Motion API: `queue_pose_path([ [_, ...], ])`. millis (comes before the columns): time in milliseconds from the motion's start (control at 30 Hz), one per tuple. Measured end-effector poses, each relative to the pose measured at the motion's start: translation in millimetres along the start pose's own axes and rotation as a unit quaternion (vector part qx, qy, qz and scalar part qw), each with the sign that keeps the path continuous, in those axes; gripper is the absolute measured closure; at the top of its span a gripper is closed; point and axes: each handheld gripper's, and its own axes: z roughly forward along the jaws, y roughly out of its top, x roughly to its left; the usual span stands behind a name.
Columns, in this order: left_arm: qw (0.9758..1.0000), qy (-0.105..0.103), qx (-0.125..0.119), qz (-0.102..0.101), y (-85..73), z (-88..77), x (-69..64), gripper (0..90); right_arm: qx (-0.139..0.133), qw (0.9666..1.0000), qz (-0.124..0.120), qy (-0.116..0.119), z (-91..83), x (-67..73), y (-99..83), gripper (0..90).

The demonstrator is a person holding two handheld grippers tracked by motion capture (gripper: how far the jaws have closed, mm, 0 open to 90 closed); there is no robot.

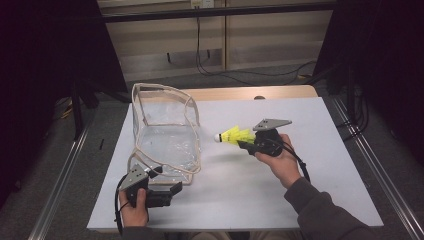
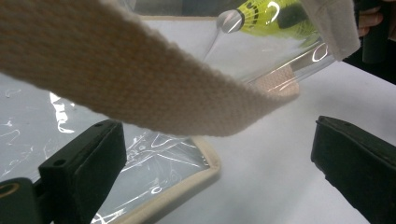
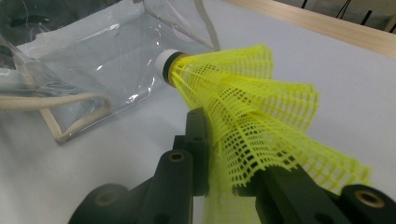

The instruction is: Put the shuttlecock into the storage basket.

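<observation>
The right gripper (image 1: 248, 145) is clamped on the skirt of the yellow shuttlecock (image 1: 233, 135), held above the white table (image 1: 300, 200) w/ its white cork tip pointing to the clear bag (image 1: 165, 135), near but apart from it. The bag stands upright at the table's left part (beige trim along its edges). The left gripper (image 2: 219, 154) has its jaws apart at the bag's near corner; the beige strap (image 2: 140, 88) hangs across in front, not pinched.
</observation>
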Motion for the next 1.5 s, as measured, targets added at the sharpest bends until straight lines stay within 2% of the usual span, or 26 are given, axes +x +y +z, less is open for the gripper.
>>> queue_pose_path([
  [600,1.0,0.003,-0.001,0.0,0.3,-3.0,0.3,3.4,-0.004,0.9999,-0.013,0.009,-21.0,-0.9,32.7,80.1],
  [1100,1.0,0.001,-0.004,0.0,0.6,-2.7,1.0,3.4,-0.009,0.9993,-0.034,0.015,-32.3,6.8,59.5,80.1],
  [1500,1.0,0.001,-0.001,0.0,0.6,-2.2,0.5,3.4,-0.014,0.9989,-0.041,0.016,-39.3,10.6,77.4,80.1],
])
